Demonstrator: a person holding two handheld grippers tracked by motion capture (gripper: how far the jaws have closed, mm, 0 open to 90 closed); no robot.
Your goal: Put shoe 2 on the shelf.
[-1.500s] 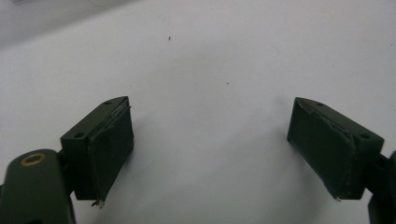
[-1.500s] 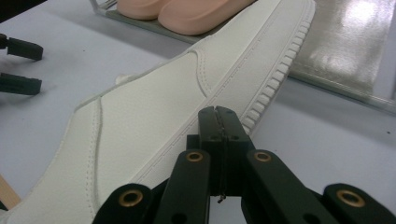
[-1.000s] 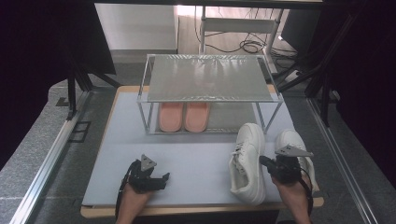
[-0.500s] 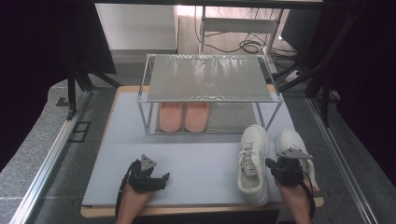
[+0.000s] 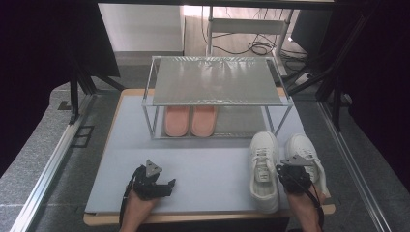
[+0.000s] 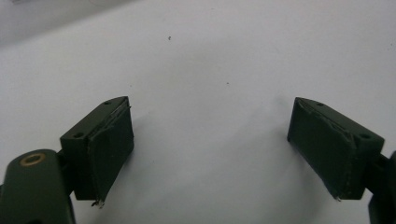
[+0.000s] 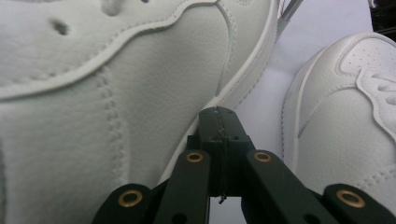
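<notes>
High view first, reading from the left: the left gripper (image 5: 153, 186) rests near the front edge of the pale grey bench top (image 5: 203, 169), left of centre, and the left gripper view shows its two black jaws spread wide over bare surface with nothing between them. Toward the back edge stands a wire-framed metal shoe rack with a flat mesh shelf (image 5: 212, 82), and under that shelf a pair of salmon-pink flat insoles or slippers (image 5: 189, 121) lies side by side. Further right, near the front right corner, two white leather lace-up sneakers sit with toes pointing at the rack: the left white sneaker (image 5: 263, 169) and, just beside it, the right white sneaker (image 5: 304, 154). The right gripper (image 5: 291, 178) sits in the gap between them; in the right gripper view its jaws are pressed together, their tips right at the sole edge of the nearer shoe (image 7: 116, 93), though whether they pinch any leather I cannot tell, and the other shoe (image 7: 345, 121) lies off to the side. My worry is that closed jaws can only nudge, so a push here could skew the shoe, knock its neighbour toward the right edge, or catch a rack leg.
</notes>
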